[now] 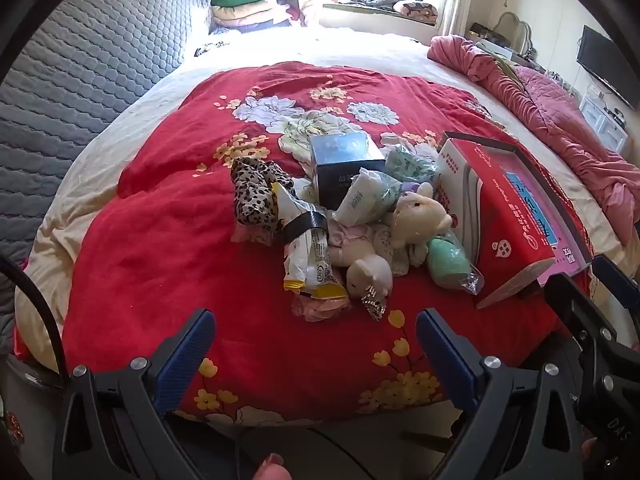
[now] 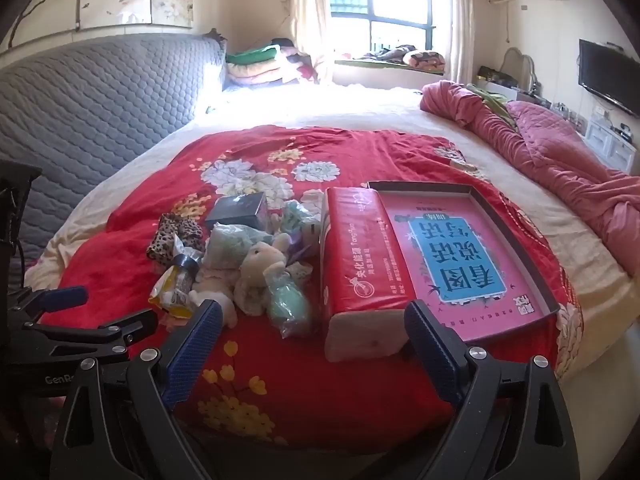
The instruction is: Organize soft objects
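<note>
From the left wrist view I have my left tool (image 1: 316, 334) spread as wide as it goes, nothing between its blue pads, hovering over the red floral quilt (image 1: 168, 240) on the bed. Ahead of it lies the heap of soft things: a cream plush rabbit (image 1: 416, 216) in the middle, a smaller white plush toy (image 1: 370, 274) just in front of it, a leopard-print fabric piece (image 1: 254, 196) at the left edge, a crumpled yellow-and-white snack bag bound with black tape (image 1: 308, 248) touching it, a white soft pack (image 1: 360, 202) leaning on a dark blue square box (image 1: 344, 164), and a mint-green item in clear wrap (image 1: 448, 260) beside the rabbit. A red tissue pack (image 1: 500, 220) stands to the right of the heap, against a shallow grey-rimmed box lid with a pink inside (image 1: 560, 216). My right tool shows at the right edge

From the right wrist view my right tool (image 2: 314, 328) is likewise fully apart and empty, its right pad just short of the near end of the red tissue pack (image 2: 360, 272). The cream plush rabbit (image 2: 264, 264) and the heap sit left of the pack, and the box lid (image 2: 472, 188) lies right of it. The left tool (image 2: 64, 298) shows at the left edge
</note>
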`<state>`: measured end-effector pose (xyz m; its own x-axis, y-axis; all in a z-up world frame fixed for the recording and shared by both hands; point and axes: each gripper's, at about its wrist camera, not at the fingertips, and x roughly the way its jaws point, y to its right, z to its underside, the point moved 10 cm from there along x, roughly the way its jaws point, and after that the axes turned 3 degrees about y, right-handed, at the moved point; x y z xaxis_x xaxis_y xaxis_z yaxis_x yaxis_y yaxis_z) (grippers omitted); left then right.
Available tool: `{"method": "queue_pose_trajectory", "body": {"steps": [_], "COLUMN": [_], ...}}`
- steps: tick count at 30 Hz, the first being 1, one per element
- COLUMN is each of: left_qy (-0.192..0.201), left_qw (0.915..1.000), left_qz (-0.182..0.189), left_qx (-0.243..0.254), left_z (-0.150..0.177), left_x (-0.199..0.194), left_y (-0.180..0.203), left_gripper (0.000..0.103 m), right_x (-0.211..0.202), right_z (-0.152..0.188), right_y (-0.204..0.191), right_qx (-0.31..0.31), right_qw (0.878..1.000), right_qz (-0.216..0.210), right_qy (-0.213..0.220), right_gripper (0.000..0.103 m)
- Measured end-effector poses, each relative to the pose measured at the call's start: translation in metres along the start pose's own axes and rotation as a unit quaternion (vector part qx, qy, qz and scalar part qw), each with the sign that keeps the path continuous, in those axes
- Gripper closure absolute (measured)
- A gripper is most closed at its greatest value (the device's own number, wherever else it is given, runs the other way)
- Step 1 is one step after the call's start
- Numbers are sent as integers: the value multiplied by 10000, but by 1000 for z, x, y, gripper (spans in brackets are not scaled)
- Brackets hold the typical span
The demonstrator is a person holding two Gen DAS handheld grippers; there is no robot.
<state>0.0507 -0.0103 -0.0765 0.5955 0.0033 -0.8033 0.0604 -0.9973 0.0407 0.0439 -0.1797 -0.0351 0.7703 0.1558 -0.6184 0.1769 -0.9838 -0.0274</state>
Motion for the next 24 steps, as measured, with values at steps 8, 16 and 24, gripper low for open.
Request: {"method": "queue_pose_trajectory", "body": {"steps": [8, 16, 24], "left_qy": [-24, -65, -44], "left_qw": [10000, 10000, 10000], "left_qz": [-16, -42, -48], "left_qx": [-35, -63, -33], "left_z": [1, 1, 1], "left_x": [2, 6, 5], "left_y": [-3, -5, -3], "left_gripper": [2, 2, 2], "right_x": [1, -2, -1], "right_z": [0, 1, -2], "right_y": [3, 3, 3], "right_qx": [-48, 8, 27], "right_qw": [9999, 10000, 10000], "right_qz": [87, 86, 82], "right_qy": [-21, 14, 15], "right_gripper": [10, 10, 10]}}
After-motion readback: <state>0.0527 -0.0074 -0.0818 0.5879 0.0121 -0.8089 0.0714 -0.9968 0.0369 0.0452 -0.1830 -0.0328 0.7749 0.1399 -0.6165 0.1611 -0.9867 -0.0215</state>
